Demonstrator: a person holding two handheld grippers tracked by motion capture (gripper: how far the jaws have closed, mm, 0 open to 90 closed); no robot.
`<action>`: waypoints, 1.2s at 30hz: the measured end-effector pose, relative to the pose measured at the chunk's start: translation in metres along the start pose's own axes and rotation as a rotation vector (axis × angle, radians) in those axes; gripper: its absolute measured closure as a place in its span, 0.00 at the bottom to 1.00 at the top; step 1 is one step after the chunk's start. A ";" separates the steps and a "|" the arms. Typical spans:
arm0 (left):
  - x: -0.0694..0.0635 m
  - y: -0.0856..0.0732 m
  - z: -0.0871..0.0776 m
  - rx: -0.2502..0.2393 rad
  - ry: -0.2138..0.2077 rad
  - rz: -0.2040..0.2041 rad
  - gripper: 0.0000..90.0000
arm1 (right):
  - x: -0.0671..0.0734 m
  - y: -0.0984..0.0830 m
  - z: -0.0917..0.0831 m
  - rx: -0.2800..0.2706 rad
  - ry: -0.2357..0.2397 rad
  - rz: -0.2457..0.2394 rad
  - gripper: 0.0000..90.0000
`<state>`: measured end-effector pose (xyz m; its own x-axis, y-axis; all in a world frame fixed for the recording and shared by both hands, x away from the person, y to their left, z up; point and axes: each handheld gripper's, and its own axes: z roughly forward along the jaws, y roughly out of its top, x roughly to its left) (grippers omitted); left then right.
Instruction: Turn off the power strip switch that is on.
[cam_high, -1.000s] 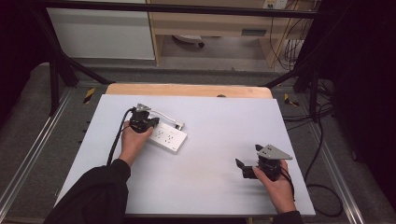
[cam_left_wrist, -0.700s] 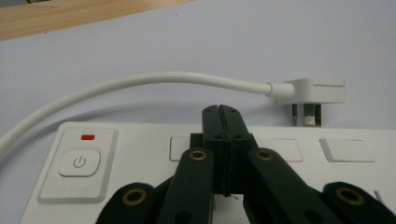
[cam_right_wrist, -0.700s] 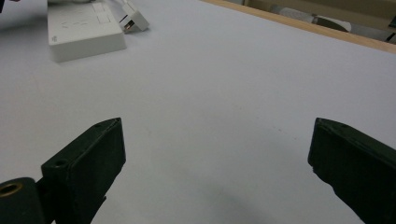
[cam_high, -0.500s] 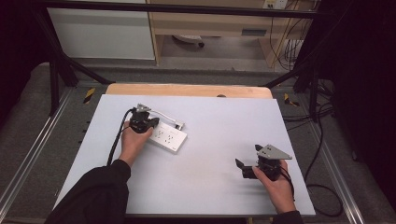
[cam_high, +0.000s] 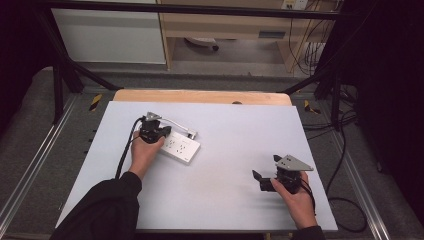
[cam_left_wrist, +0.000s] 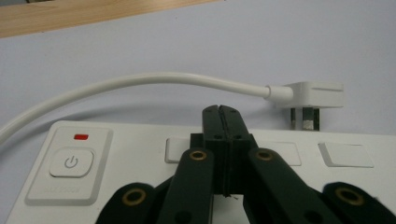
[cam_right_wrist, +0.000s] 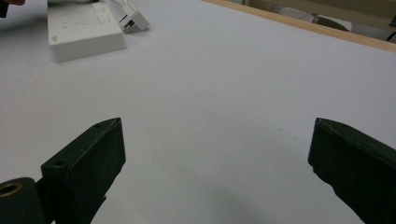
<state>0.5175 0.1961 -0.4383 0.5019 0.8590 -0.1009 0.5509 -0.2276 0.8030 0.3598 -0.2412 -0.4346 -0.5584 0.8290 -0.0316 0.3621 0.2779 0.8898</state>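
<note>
The left hand-held gripper (cam_high: 153, 131) sits right over the white power strip (cam_high: 179, 146), jaws pressed together with nothing between them, tips hovering above the strip's top face just past the power button (cam_left_wrist: 71, 162) and its red light (cam_left_wrist: 81, 136); whether the tips actually touch the plastic is hard to tell. The strip lies toward the far left corner of the surface (cam_high: 235, 135), its long axis slanting from the far left edge down toward the middle. Its white cable (cam_left_wrist: 140, 82) arcs round behind it, and the plug (cam_left_wrist: 312, 97) lies loose on the surface beside the strip's far side, not in any socket. Over near the front right corner, the right hand-held gripper (cam_high: 269, 176) rests with jaws spread wide and empty, pointing across at the strip, well apart from it. So the left hand is plainly the nearer one; from its tips the plug lies just beyond and off to one side.
</note>
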 end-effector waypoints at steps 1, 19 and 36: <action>0.000 0.000 0.000 -0.001 -0.001 0.000 1.00 | 0.000 0.000 0.000 -0.001 0.001 0.000 0.05; -0.004 0.012 0.001 -0.043 -0.009 0.016 1.00 | 0.000 0.000 -0.001 -0.008 0.005 0.000 0.05; -0.003 0.019 -0.003 -0.095 -0.023 -0.004 1.00 | 0.000 0.000 -0.001 -0.009 0.005 0.001 0.05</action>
<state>0.5246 0.1905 -0.4213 0.5160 0.8486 -0.1168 0.4876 -0.1789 0.8546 0.3591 -0.2419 -0.4341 -0.5616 0.8269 -0.0281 0.3560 0.2722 0.8940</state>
